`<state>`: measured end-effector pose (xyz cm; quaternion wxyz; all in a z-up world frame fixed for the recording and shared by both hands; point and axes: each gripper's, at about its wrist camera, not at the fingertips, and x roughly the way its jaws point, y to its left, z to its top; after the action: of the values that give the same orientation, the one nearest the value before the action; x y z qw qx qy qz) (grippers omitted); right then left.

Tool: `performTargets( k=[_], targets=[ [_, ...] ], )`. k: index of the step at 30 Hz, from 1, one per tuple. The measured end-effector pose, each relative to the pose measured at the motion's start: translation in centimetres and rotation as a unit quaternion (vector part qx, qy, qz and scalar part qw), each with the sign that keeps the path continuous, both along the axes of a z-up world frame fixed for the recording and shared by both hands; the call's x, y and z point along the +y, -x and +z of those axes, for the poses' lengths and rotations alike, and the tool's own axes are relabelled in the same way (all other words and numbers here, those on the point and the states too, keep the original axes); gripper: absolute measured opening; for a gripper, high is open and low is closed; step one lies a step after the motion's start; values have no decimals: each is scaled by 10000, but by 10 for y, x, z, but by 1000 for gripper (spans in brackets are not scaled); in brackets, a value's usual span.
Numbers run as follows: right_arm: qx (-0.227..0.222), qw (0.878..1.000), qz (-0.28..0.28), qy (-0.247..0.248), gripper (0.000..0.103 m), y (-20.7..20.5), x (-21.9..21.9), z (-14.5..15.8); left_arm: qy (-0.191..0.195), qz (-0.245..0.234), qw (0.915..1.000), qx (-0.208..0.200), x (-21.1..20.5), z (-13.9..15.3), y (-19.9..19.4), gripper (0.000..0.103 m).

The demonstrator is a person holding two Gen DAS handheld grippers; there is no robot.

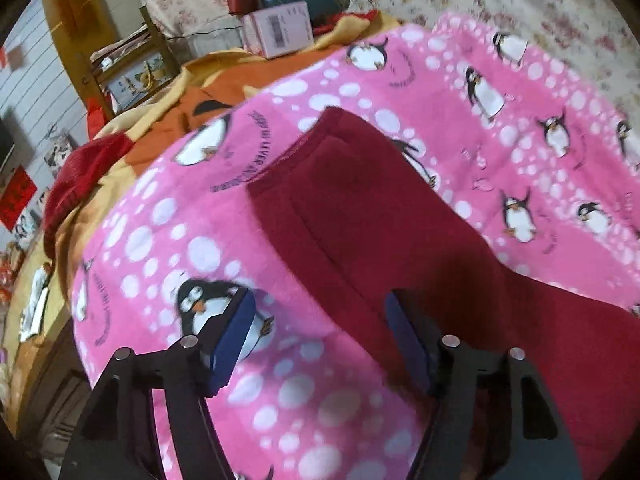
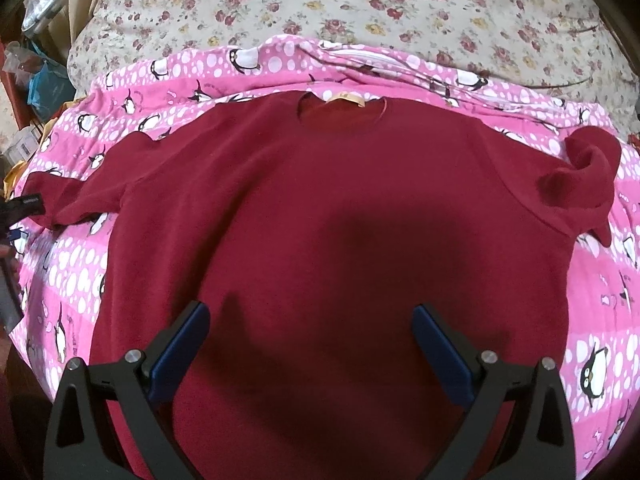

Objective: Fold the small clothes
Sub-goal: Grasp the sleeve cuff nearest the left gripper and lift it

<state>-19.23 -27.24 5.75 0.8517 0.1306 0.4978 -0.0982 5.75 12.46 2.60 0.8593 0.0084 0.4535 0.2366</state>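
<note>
Maroon sweater (image 2: pixel 320 208), tan neck label (image 2: pixel 345 99) unreadable, on penguin blanket (image 2: pixel 600 320).

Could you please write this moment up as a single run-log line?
stage: pre-fold | red shirt: spread flat on penguin blanket | left gripper: open at sleeve | right gripper: open over shirt

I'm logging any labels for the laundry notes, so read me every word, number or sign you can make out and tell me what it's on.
None can be read for certain.
Pink penguin blanket: curved dark lettering, too blurred.
Pink box: barcode and print, too small.
Red sweater neck tag: too small.
Red wall poster: dark characters, blurred.
Black tag: tiny white print, unreadable.
</note>
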Motion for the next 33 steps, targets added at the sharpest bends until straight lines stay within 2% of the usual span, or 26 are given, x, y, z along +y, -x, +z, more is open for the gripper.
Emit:
performTargets(
  k=[5, 7, 8, 9, 11, 14, 18, 20, 21, 25, 27, 30, 33],
  targets=[
    [43, 10000, 42, 50, 103, -2, 1, 0, 69, 83, 9997, -234, 4, -2, -8, 45],
    [65, 9999, 80, 84, 103, -2, 2, -2, 115, 46, 9993, -358, 4, 0, -10, 29],
    [87, 9998, 107, 120, 103, -3, 2, -2, 116, 20, 9992, -379, 4, 2, -10, 9],
    [90, 9998, 120, 137, 103, -3, 3, -3, 253, -64, 9988, -405, 5, 4, -11, 0],
    [82, 9997, 139, 157, 103, -2, 3, -3, 992, -425, 9931, -460, 7, 9, -11, 0],
    [41, 9999, 114, 71, 103, -1, 0, -1, 1347, -894, 9849, -623, -11, 29, -1, 0],
    [-37, 10000, -10, 4, 103, 3, -10, 2, 1731, -1733, 9655, -881, -58, 66, 24, 0],
    [-76, 9999, -107, -36, 103, 6, -18, 4, 1949, -2160, 9517, -978, -86, 83, 38, 0],
    [-98, 9998, -149, -67, 103, 8, -22, 6, 2081, -2431, 9420, -1014, -106, 93, 47, 0],
    [-188, 9992, -342, -108, 103, 15, -38, 12, 2405, -3165, 9121, -1003, -168, 114, 77, 0],
    [-233, 9987, -437, -138, 103, 19, -47, 15, 2567, -3517, 8959, -883, -204, 117, 92, 0],
    [-286, 9980, -550, -150, 103, 25, -60, 19, 2651, -3893, 8800, -620, -248, 104, 112, 0],
    [-301, 9974, -645, -135, 103, 30, -72, 21, 2688, -4084, 8718, -292, -283, 80, 125, 0]
  ],
)
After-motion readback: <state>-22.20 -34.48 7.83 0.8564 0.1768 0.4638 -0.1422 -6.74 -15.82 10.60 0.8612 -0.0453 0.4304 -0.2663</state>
